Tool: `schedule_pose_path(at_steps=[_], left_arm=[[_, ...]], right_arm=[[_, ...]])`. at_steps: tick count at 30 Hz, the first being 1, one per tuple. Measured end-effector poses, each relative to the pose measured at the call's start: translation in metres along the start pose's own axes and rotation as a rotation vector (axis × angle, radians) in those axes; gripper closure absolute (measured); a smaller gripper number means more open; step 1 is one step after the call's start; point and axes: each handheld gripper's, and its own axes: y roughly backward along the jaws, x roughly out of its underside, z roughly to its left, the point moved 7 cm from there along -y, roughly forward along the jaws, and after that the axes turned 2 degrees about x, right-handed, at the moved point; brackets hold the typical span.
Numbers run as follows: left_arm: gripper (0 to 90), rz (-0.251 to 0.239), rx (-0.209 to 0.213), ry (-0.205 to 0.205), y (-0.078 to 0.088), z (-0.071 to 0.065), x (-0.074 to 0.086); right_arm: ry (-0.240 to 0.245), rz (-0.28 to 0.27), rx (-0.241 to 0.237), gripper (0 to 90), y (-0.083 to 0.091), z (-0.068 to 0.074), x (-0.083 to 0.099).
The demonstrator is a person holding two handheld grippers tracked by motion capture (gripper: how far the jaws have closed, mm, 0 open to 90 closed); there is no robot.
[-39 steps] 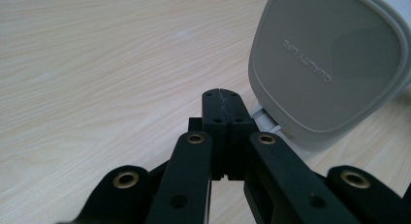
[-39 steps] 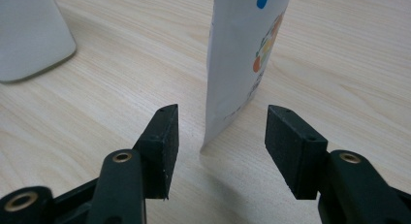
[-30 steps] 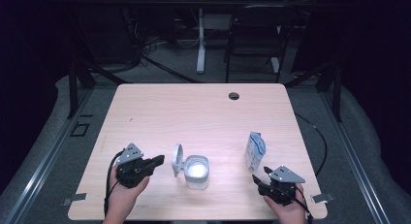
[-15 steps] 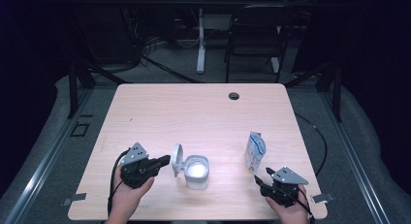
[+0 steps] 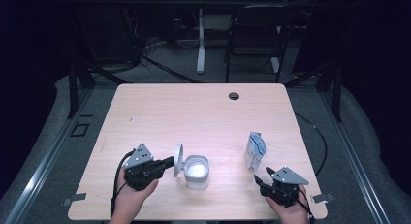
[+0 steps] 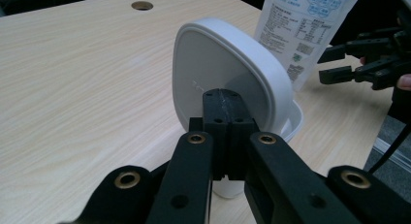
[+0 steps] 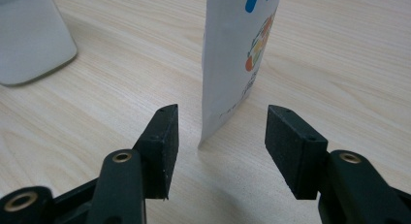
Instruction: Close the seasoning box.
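A white tub (image 5: 197, 171) stands near the table's front edge, its hinged lid (image 5: 179, 160) up on edge at its left side. My left gripper (image 5: 170, 161) is shut, with its joined tips against the face of the lid (image 6: 228, 54); nothing sits between the jaws of the left gripper (image 6: 224, 100). A white and blue printed pouch (image 5: 255, 150) stands upright at the right. My right gripper (image 5: 261, 178) is open just in front of it. In the right gripper view the pouch (image 7: 237, 54) rises a little beyond the right gripper (image 7: 218, 146), apart from both pads.
The light wooden table (image 5: 194, 112) has a round cable hole (image 5: 234, 95) at its far edge. A dark chair (image 5: 252, 35) and a white desk leg (image 5: 200, 40) stand on the floor behind it. Cables trail from both grippers.
My left gripper has edged right, bringing its tips up to the lid. The lid, tub, pouch and right gripper have stayed put.
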Motion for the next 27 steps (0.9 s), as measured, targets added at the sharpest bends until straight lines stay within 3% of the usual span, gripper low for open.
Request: schedule_pose_path(at_steps=[4, 10, 27], left_arm=[[90.0, -0.008, 0.048, -0.015, -0.003, -0.010, -0.002], [90.0, 0.015, 0.055, -0.045, -0.009, -0.019, -0.001], [90.0, 0.009, 0.033, -0.029, -0.006, -0.011, 0.001]], right_arm=[[-0.001, 0.002, -0.003, 46.0, 0.000, 0.000, 0.001], [-0.005, 0.003, -0.001, 46.0, 0.000, -0.001, 0.000], [-0.005, 0.000, -0.002, 46.0, 0.000, 0.000, 0.000]])
